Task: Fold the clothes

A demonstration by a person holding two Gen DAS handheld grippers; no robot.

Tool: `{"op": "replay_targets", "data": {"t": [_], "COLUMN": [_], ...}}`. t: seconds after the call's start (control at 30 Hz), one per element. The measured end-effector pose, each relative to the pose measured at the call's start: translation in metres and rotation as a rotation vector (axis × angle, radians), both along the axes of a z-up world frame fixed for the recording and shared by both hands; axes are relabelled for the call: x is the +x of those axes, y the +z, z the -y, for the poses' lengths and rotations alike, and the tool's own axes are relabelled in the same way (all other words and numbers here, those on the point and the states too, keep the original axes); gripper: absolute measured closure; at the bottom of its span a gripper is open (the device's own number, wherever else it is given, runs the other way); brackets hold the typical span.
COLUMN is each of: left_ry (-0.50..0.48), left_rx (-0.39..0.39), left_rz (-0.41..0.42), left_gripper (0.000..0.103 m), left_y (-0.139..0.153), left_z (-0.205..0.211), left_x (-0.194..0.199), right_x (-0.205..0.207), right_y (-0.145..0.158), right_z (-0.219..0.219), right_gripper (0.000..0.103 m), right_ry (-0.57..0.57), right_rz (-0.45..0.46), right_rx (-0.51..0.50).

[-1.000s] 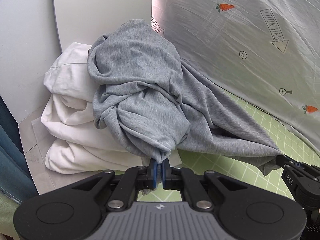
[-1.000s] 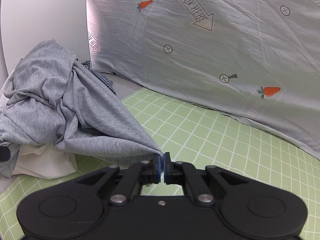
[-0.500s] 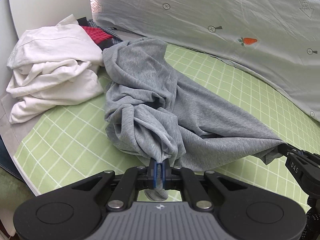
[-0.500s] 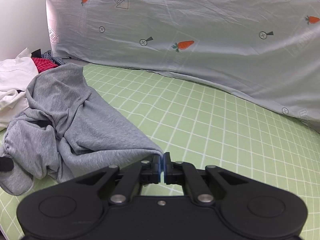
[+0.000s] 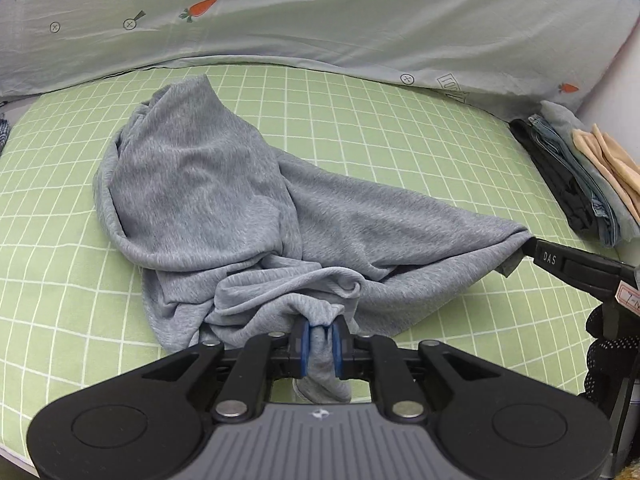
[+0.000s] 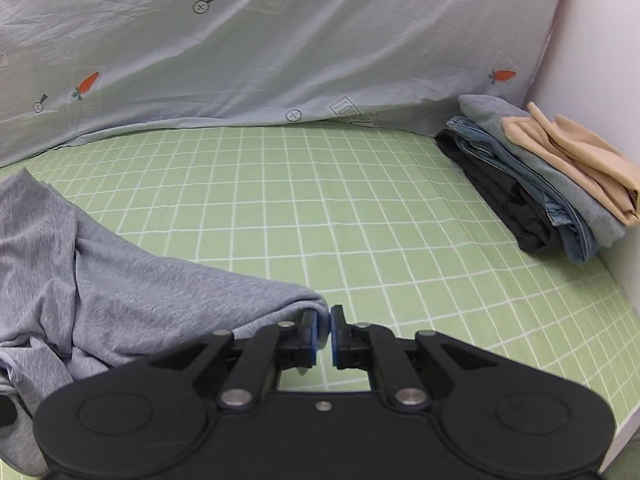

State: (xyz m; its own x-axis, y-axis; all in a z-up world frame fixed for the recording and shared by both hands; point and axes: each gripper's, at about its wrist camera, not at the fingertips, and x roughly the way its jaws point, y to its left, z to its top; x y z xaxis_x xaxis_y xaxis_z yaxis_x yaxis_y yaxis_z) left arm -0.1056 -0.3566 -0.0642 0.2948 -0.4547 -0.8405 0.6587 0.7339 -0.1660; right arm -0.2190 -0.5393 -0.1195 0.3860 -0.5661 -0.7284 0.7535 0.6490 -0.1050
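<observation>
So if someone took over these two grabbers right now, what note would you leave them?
Left gripper: jaws opening, a bunch of the grey garment between them.
Right gripper: jaws opening, the garment's corner at its tips.
Garment: crumpled on the green checked sheet, stretched between both grippers.
Done: a folded stack sits by the wall at the right.
Left: spread the garment flat, fold it, probably add it to the stack.
</observation>
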Motion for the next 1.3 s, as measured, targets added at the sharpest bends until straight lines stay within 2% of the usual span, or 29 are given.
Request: {"op": "replay_targets", "data": {"t": [0.03, 0.1, 0.17, 0.2, 0.37, 0.47, 0.57, 0.67, 0.73, 0.77, 0.8, 0.83, 0.87, 0.9, 1.0, 1.1, 1.3], "left_ry": [0.001, 0.016, 0.043, 0.063, 0.187, 0.249, 0.263, 0.259, 0.253, 0.251, 0.250, 0.248, 0.254, 0.274, 0.358, 0.470, 0.639], "left_rx": [0.005, 0.009, 0.002, -0.002, -0.001, -0.011, -0.008, -0.001, 0.013, 0.026, 0.043, 0.065, 0.085, 0.094, 0.073, 0.076, 0.109], "left_rz": [0.011, 0.027, 0.035, 0.041, 0.061, 0.009, -0.021, -0.050, -0.069, -0.077, -0.086, -0.093, -0.103, -0.113, -0.102, -0.047, 0.061], "left_gripper": [0.084, 0.077, 0.068, 0.062, 0.051, 0.048, 0.048, 0.048, 0.048, 0.050, 0.063, 0.096, 0.099, 0.101, 0.101, 0.101, 0.101], "left_y": [0.002, 0.006, 0.011, 0.012, 0.004, -0.011, -0.028, -0.046, -0.058, -0.063, -0.069, -0.075, -0.081, -0.084, -0.083, -0.074, -0.060], "left_z": [-0.001, -0.007, -0.016, -0.021, -0.047, -0.066, -0.075, -0.075, -0.076, -0.076, -0.075, -0.075, -0.075, -0.078, -0.094, -0.117, -0.167], "left_x": [0.001, 0.009, 0.018, 0.025, 0.070, 0.097, 0.122, 0.146, 0.162, 0.169, 0.177, 0.184, 0.191, 0.200, 0.224, 0.246, 0.275], "right_x": [-0.007, -0.013, -0.013, -0.010, 0.016, 0.035, 0.051, 0.066, 0.075, 0.080, 0.084, 0.087, 0.091, 0.096, 0.121, 0.142, 0.161], "right_y": [-0.004, -0.013, -0.019, -0.023, -0.044, -0.056, -0.062, -0.064, -0.065, -0.064, -0.064, -0.062, -0.060, -0.058, -0.047, -0.023, 0.052], "right_z": [0.004, 0.007, 0.002, -0.001, -0.014, -0.024, -0.030, -0.034, -0.036, -0.037, -0.036, -0.032, -0.026, -0.021, 0.006, 0.045, 0.091], "right_gripper": [0.095, 0.089, 0.062, 0.056, 0.036, 0.034, 0.027, 0.026, 0.029, 0.036, 0.043, 0.062, 0.085, 0.089, 0.093, 0.093, 0.095], "right_ry": [-0.025, -0.054, -0.069, -0.069, -0.058, -0.075, -0.115, -0.137, -0.146, -0.147, -0.142, -0.131, -0.130, -0.137, -0.125, -0.132, -0.172], "right_rz": [0.001, 0.003, 0.008, 0.018, 0.088, 0.088, 0.073, 0.068, 0.059, 0.055, 0.061, 0.086, 0.111, 0.116, 0.100, 0.131, 0.221], "right_rx": [0.020, 0.065, 0.102, 0.127, 0.344, 0.430, 0.421, 0.377, 0.329, 0.298, 0.277, 0.278, 0.289, 0.290, 0.203, 0.091, -0.270]}}
